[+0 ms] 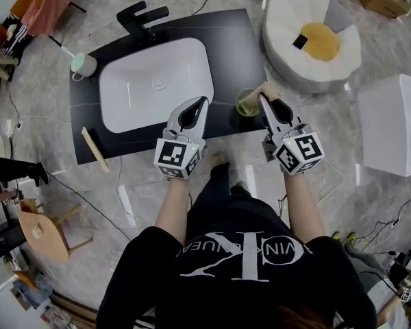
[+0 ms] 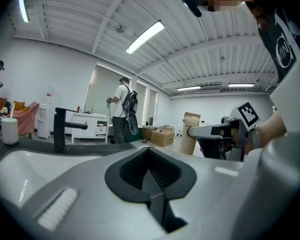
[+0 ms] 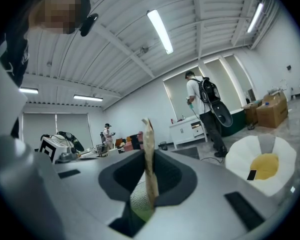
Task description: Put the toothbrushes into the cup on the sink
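Here the right claw [image 1: 264, 99] [image 3: 149, 160] is pinching a flat tan toothbrush [image 1: 269, 88] [image 3: 148, 134]. Its handle stands upright between the jaws and sticks out past their tips. Just below and to the left of those tips sits a green cup [image 1: 246, 104] [image 3: 139, 202] on the black desk [image 1: 226, 33]. In the right claw's own view the cup shows directly under the brush. Whether the brush's lower end is already inside the rim I cannot tell.

The left claw [image 1: 199, 105] [image 2: 150, 163] has its jaws pressed together with nothing between them. It hangs over the right edge of the white sink [image 1: 123, 108], well left of the right claw.

Far to the left of the left claw, beyond the basin, a white mug [image 1: 84, 64] [image 2: 9, 130] holds another brush. The black tap [image 1: 141, 18] [image 2: 63, 129] stands ahead and to the left of that claw. A wooden stick [image 1: 94, 149] lies at the desk's near left corner, left of the left claw.
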A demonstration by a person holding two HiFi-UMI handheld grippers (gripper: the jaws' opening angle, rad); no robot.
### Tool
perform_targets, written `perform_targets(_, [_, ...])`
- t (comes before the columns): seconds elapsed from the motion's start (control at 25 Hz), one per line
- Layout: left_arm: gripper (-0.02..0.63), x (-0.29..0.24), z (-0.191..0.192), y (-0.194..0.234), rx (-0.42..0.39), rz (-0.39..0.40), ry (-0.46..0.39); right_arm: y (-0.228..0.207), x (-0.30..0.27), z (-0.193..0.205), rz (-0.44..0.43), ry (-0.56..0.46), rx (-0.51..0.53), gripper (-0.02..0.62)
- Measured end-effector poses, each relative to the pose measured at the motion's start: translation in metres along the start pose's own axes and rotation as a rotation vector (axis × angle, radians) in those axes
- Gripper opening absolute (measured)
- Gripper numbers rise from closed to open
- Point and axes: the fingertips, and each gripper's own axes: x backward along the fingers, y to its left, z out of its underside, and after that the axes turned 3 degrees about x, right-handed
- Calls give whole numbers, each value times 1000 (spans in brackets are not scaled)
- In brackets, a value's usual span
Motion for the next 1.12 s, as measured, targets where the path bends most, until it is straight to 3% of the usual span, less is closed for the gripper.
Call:
perform_targets(0.64, [12,7,12,-4,14,5,20,-8,0,11,24,22,2,63])
perform_targets(1.12, [12,18,13,-10,17,-7,13,-8,7,17,32,46,0,156])
